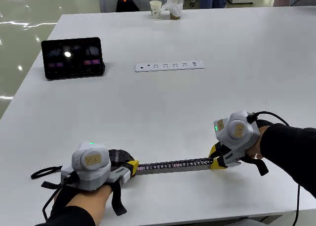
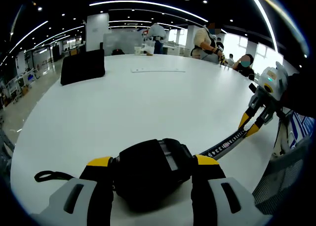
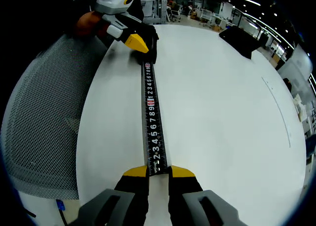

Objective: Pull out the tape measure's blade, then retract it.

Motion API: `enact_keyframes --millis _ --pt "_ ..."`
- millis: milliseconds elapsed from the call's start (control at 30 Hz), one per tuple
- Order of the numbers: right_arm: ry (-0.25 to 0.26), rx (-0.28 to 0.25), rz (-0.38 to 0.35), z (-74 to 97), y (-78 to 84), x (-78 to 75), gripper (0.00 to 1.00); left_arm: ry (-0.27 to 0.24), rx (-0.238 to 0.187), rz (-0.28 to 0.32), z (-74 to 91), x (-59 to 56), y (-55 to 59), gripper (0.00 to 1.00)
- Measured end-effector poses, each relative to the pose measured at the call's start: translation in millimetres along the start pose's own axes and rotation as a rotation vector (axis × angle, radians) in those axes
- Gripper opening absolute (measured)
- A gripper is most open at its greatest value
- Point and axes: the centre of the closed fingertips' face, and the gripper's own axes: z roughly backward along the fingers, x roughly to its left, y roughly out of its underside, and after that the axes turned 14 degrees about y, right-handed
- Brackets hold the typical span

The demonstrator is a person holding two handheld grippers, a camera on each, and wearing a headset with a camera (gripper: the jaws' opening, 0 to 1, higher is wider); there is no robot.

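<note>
A wide white surface (image 1: 197,112) takes up most of the room's foreground, with glossy floor (image 1: 19,18) past its left edge. The left tool (image 1: 126,167) has its two yellow-tipped jaws spread wide and pressed against opposite sides of the black tape measure case (image 1: 117,157). The case fills the gap between them and rests on the surface near the person's edge. In the left gripper view the same tool (image 2: 153,161) clamps the case (image 2: 148,179) at both flanks.

The blade (image 1: 173,164) runs out of the case to its right, lying flat along the surface with its numbers up. At the end of the blade farthest from the case, the right tool (image 1: 216,159) has its jaws drawn almost together, pinching the blade tip. The right gripper view shows that tool (image 3: 158,171) with the blade (image 3: 152,122) caught in the narrow slot between its yellow tips, the printed scale running away toward the case (image 3: 149,40).

Well beyond the case, toward mid-surface, lies a white power strip (image 1: 169,66). Beyond and left of the case a dark tablet (image 1: 72,57) stands tilted. At the surface edge farthest from the case stand two containers. One is a paper cup (image 1: 156,8), whose contents I cannot tell. The other is a clear glass (image 1: 176,1) with something brown at its bottom and crumpled white wrapping against it.
</note>
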Motion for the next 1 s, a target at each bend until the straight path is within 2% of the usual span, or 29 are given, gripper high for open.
enact_keyframes --millis 1000 --pt "0.001 -0.004 -0.022 -6.4 -12.5 0.9 0.12 0.001 0.003 -0.003 -0.3 1.1 -0.3 0.59"
